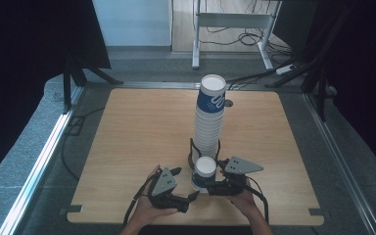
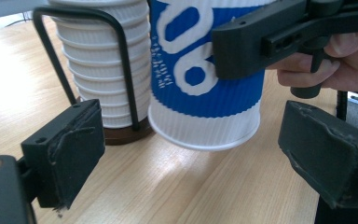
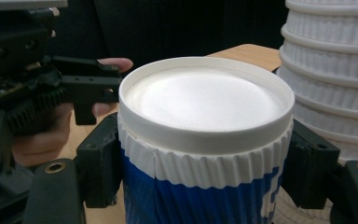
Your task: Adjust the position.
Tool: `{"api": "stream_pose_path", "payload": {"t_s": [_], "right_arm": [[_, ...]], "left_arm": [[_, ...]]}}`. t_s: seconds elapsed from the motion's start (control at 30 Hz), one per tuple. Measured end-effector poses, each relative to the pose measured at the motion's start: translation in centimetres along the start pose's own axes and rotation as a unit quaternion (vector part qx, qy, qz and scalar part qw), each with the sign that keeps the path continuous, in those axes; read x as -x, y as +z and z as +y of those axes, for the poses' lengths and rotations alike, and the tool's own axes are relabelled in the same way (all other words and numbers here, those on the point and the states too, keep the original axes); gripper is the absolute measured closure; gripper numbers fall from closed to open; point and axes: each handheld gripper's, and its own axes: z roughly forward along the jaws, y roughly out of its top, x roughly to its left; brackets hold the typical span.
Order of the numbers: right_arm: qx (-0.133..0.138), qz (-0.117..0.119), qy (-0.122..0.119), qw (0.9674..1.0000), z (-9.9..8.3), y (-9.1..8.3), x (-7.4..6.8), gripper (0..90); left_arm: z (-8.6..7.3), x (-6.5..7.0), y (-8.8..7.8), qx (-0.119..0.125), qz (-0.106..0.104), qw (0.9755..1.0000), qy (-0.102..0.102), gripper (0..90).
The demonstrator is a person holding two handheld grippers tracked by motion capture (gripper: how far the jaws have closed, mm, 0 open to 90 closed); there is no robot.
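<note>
A blue-and-white ribbed paper cup (image 1: 204, 172) stands upside down near the table's front, its flat white base (image 3: 205, 100) facing up. My right gripper (image 1: 205, 183) is shut on the cup (image 3: 205, 186), one black pad on each side. In the left gripper view the cup (image 2: 205, 79) hangs slightly tilted, just above the wood. My left gripper (image 1: 185, 183) is open to the cup's left. Its pads (image 2: 74, 149) stand wide apart, with the cup beyond them and untouched.
A tall stack of upside-down cups (image 1: 209, 117) rises from a black wire holder (image 1: 192, 155) just behind the held cup and close beside it (image 3: 331, 70). The wooden table (image 1: 137, 127) lies bare left and right. Table legs and cables sit on the floor behind.
</note>
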Motion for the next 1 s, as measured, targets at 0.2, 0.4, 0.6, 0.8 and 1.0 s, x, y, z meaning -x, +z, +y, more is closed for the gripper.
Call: {"api": "stream_pose_path", "payload": {"t_s": [0.2,0.4,0.6,0.8,1.0], "right_arm": [[0.004,0.008,0.000,1.0000,0.1,0.3,-0.7,26.2],[-0.001,0.016,-0.001,0.9999,-0.1,1.0,-1.4,26.2],[0.001,0.026,-0.002,0.9996,-0.1,1.4,-1.9,26.3],[-0.002,0.028,-0.002,0.9996,-0.2,1.3,-1.9,26.3],[-0.007,0.029,-0.002,0.9996,-0.2,1.4,-1.9,26.4]], "left_arm": [[-0.1,0.4,0.7,0.002,0.009,1.0000,0.002,7.6],[-0.2,0.7,1.3,0.000,0.018,0.9998,0.004,9.8],[-0.7,0.7,2.0,-0.007,0.018,0.9998,0.002,13.7],[-0.8,0.8,2.0,-0.005,0.018,0.9997,0.013,16.3],[-0.9,0.9,2.2,-0.014,0.020,0.9996,0.018,16.0]]}}
